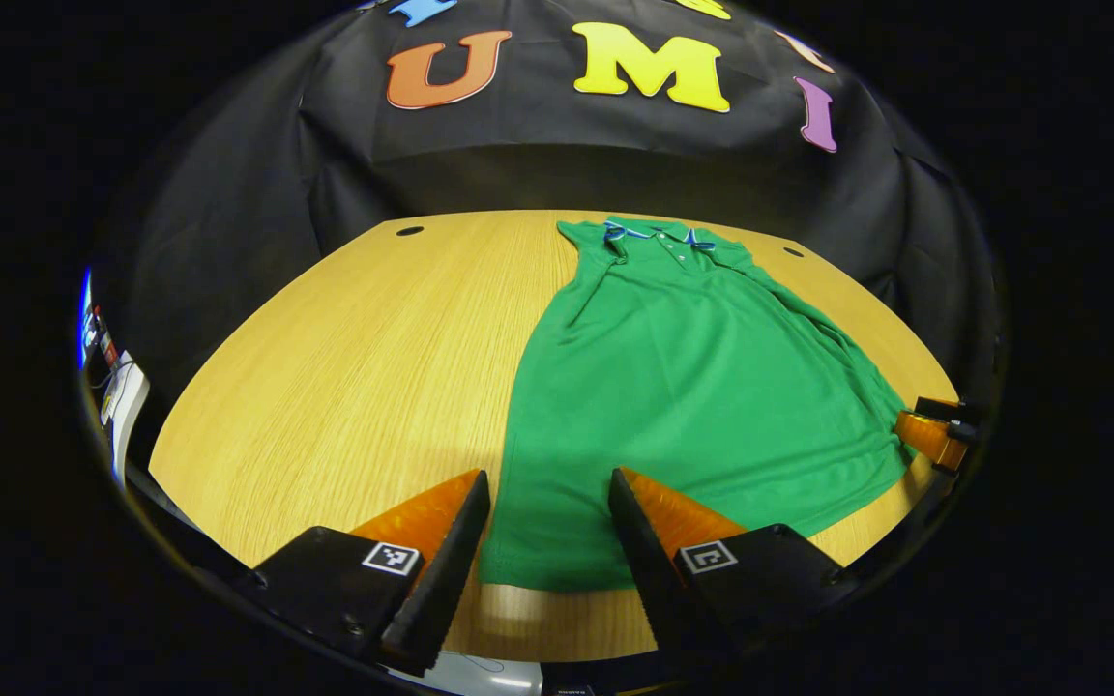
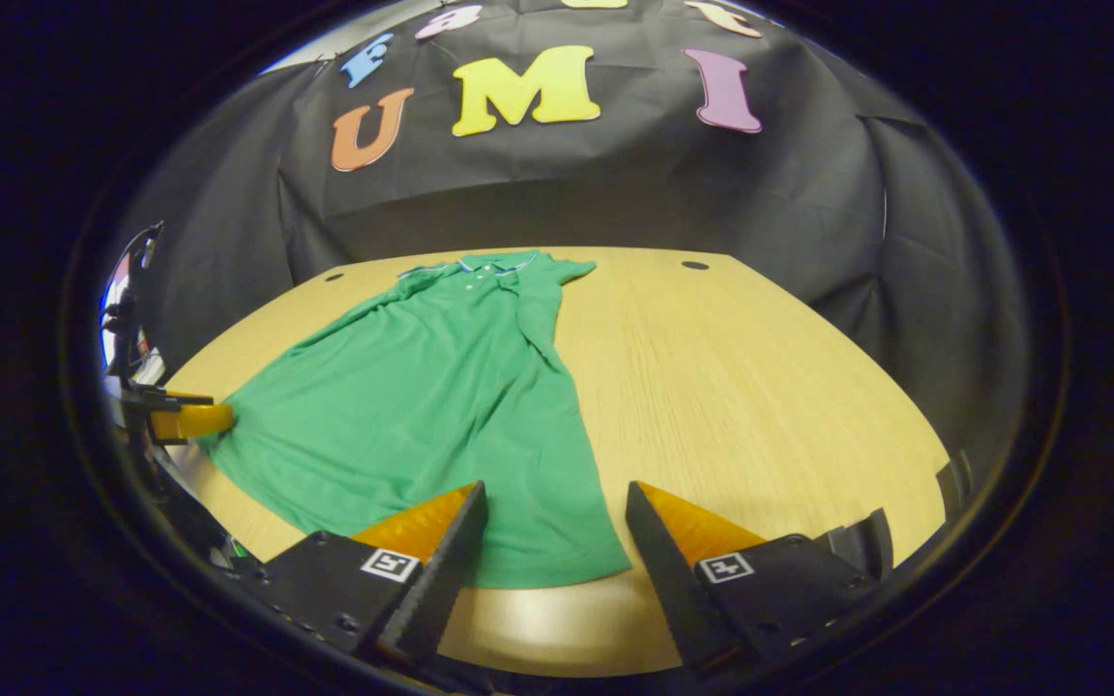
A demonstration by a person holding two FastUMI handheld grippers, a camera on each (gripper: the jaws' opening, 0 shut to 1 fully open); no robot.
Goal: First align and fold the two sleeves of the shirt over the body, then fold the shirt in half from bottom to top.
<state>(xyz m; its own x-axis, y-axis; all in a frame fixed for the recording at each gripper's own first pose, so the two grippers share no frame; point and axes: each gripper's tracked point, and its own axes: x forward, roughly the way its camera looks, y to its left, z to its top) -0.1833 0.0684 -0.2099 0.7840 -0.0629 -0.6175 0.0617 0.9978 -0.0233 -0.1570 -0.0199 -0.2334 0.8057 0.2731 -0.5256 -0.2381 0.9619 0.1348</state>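
Note:
A green polo shirt [image 1: 702, 387] lies flat on the wooden table [image 1: 373, 367], collar at the far side, both sleeves folded in over the body. My left gripper [image 1: 547, 488] stands open over the shirt's near left hem corner, one finger on each side of the hem's edge. In the right gripper view the same shirt [image 2: 422, 406] runs away to the left. My right gripper [image 2: 557, 498] is open over the near right hem corner, nothing pressed between its fingers. Each view also catches the other gripper at the far hem corner: the right gripper [image 1: 934, 430] and the left gripper [image 2: 185, 418].
Black cloth walls close the booth behind the table. Two dark cable holes [image 1: 410, 231] [image 1: 793, 252] sit near the table's far edge. Bare wood stretches left of the shirt in the left gripper view and right of it, over the table [image 2: 760, 387], in the right gripper view.

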